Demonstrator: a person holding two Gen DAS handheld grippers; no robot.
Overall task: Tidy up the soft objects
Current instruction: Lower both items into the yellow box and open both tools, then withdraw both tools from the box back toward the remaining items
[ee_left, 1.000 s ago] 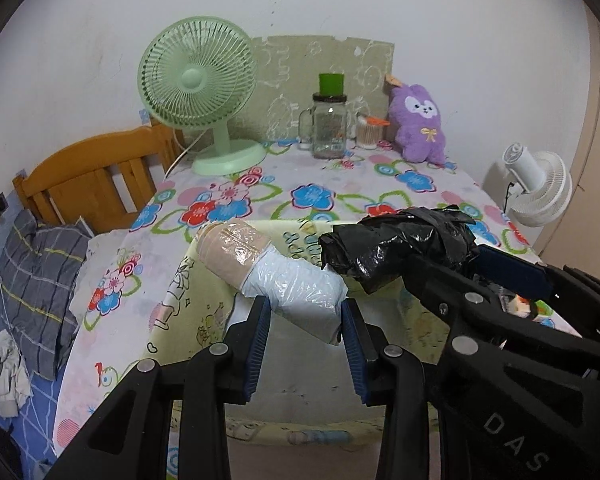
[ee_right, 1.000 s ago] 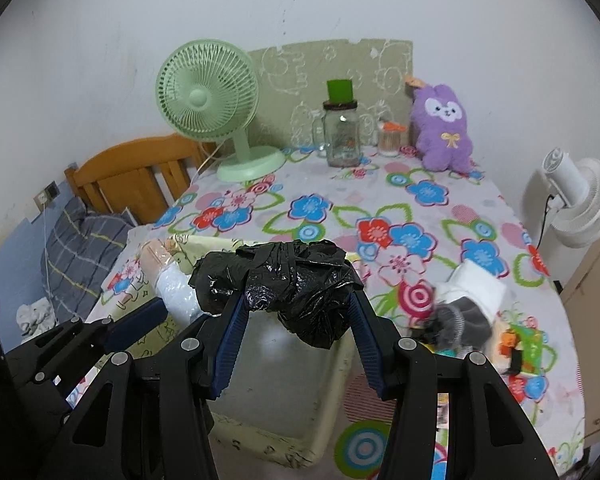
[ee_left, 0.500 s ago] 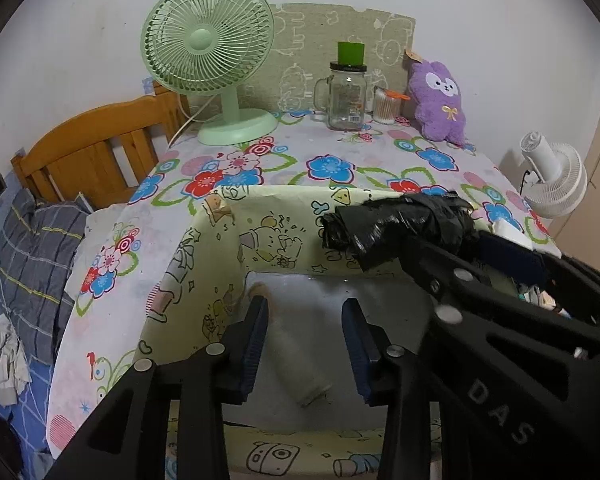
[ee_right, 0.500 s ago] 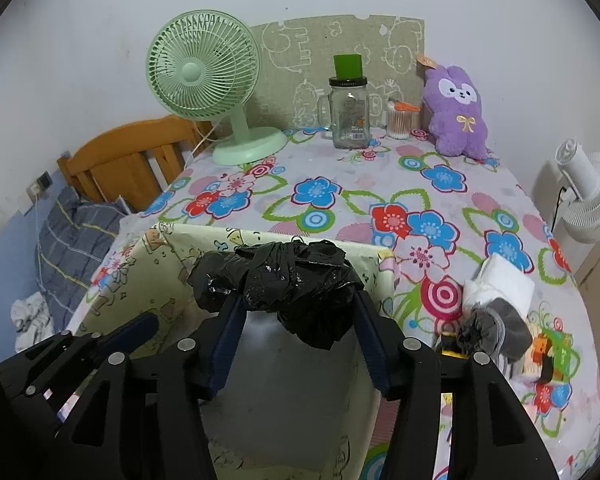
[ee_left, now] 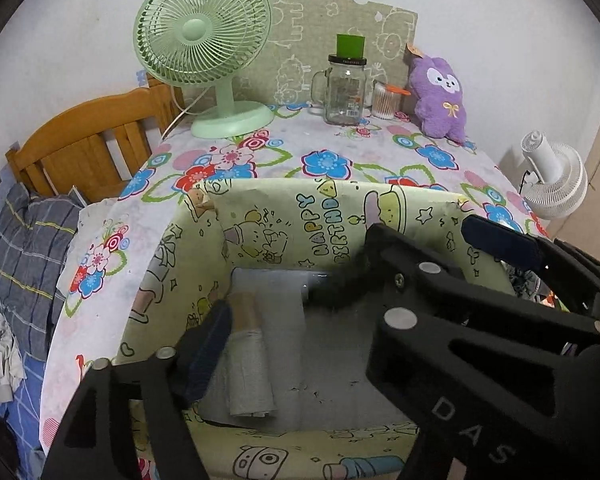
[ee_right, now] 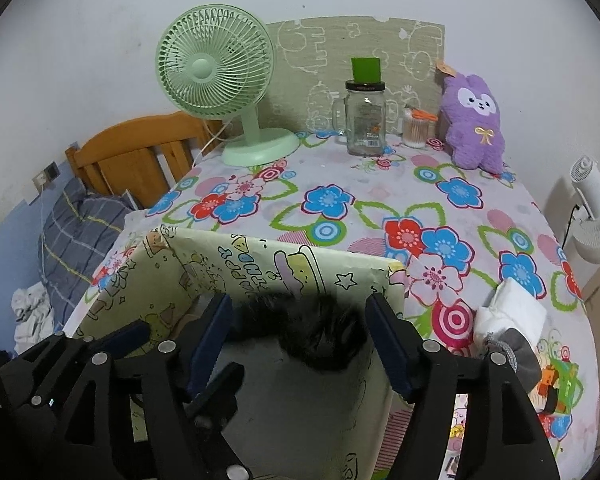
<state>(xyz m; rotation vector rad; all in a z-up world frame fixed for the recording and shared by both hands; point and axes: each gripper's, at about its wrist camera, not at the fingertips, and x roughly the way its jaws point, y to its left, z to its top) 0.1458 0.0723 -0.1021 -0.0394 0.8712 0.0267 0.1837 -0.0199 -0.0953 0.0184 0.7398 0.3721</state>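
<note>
Releasing: both loads are being dropped into the yellow cartoon-printed box (ee_left: 340, 208).
Left gripper (ee_left: 296, 344): jaws just opened; the plastic-wrapped white-and-tan roll (ee_left: 248, 364) lies inside, beside one pad.
Right gripper (ee_right: 300, 344): jaws just opened; the crumpled black plastic bag (ee_right: 320, 336) is blurred, apparently falling free.
Risk: the bag could be snagged by a pad and dragged out on withdrawal.

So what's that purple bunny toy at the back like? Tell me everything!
The purple bunny is a fluffy plush toy sitting upright at the far end of the flowery tablecloth, close to the wall. It has a white face patch with dark eyes and a small nose, and a little gold bow on its tummy. A tan tag sticks up by one ear. Its feet rest on the cloth, and a small jar of cotton swabs stands just beside it. No gripper is near it.
</note>
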